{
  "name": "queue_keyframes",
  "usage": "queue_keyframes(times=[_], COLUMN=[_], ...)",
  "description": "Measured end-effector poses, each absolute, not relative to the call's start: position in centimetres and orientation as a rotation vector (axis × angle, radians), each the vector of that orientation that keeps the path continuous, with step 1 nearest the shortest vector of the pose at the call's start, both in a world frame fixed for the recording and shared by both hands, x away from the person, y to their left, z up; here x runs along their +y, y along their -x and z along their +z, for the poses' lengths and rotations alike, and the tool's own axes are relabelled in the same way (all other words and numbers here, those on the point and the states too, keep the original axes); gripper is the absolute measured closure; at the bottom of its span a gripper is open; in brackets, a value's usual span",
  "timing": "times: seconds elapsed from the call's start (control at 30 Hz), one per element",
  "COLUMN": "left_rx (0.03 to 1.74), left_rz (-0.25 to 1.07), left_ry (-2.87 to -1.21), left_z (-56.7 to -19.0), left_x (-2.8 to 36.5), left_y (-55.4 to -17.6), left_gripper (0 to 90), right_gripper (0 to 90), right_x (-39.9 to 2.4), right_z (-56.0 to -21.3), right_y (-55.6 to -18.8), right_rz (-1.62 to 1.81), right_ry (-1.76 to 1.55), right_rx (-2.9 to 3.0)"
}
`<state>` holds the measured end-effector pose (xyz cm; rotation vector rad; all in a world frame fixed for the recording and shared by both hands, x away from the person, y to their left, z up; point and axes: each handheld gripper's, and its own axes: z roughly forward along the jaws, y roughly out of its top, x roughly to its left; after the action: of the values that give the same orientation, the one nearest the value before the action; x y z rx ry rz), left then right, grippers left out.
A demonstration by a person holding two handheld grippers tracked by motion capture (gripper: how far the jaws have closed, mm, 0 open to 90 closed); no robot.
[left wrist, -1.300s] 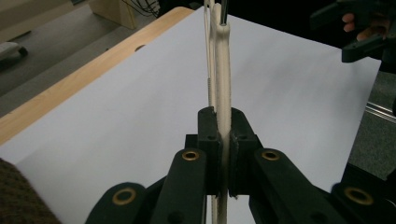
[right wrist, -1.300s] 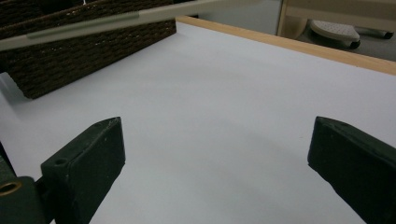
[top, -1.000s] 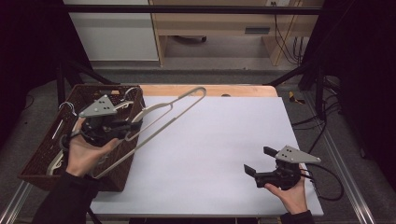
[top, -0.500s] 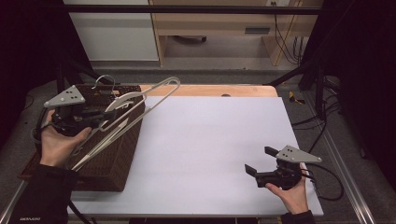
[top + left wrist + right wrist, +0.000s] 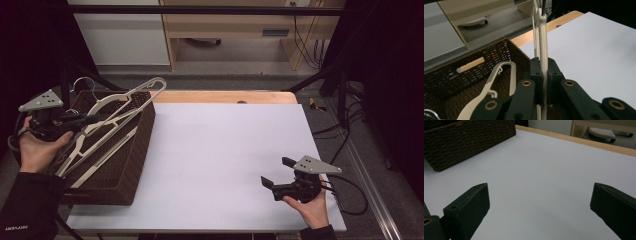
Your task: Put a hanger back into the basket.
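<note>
Since the earlier frame the left gripper has been carried leftward, off the white bench and over the brown wicker basket, and the cream hanger has been brought along with it; the right gripper has been kept in place.

In the high view, the hanger is seen pinched by the left fingers, reaching up and to the right from them, its far end beyond the basket's far rim. More hangers are seen lying inside the basket just below the fingers. The right gripper is held near the bench's near right corner, well apart from the basket, with its fingers spread and nothing between them.

In the left gripper view, the fingers are pressed together on the hanger's thin cream bar, which runs straight away from them. Another hanger is seen left of the fingers, in the basket.

In the right gripper view, the fingers are spread wide over bare bench, and the basket is seen far ahead on their left.
</note>
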<state>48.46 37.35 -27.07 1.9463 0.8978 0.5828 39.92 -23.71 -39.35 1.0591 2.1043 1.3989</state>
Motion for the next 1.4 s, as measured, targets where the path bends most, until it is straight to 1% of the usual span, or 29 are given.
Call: queue_keyframes(times=[0.37, 0.7, 0.8, 0.97, 1.07, 1.23, 1.4], left_rx=[0.964, 0.992, 1.017, 1.053, 1.075, 1.076, 1.107], left_rz=[0.566, 0.552, 0.540, 0.532, 0.534, 0.487, 0.426], left_ry=[-1.934, -1.937, -1.917, -1.938, -1.950, -1.951, -2.026], left_z=[-29.2, -30.5, -30.9, -32.0, -32.6, -33.5, -35.0], left_x=[40.8, 42.2, 42.6, 43.3, 43.4, 43.3, 42.1], left_y=[-49.2, -49.5, -49.7, -49.6, -49.7, -49.8, -50.5], left_gripper=[85.9, 85.9, 85.9, 85.8, 85.8, 85.9, 85.8], right_gripper=[2.8, 2.7, 2.7, 2.7, 2.7, 2.7, 2.7], right_x=[-23.8, -23.6, -23.6, -23.6, -23.5, -23.4, -23.5], right_z=[-39.4, -39.5, -39.5, -39.5, -39.6, -39.6, -39.6], right_y=[-40.0, -40.1, -40.1, -40.1, -40.1, -40.1, -40.1], right_rz=[1.399, 1.400, 1.397, 1.399, 1.394, 1.395, 1.395], right_ry=[-1.057, -1.059, -1.060, -1.059, -1.059, -1.065, -1.059], right_rx=[2.107, 2.114, 2.115, 2.124, 2.127, 2.130, 2.128])
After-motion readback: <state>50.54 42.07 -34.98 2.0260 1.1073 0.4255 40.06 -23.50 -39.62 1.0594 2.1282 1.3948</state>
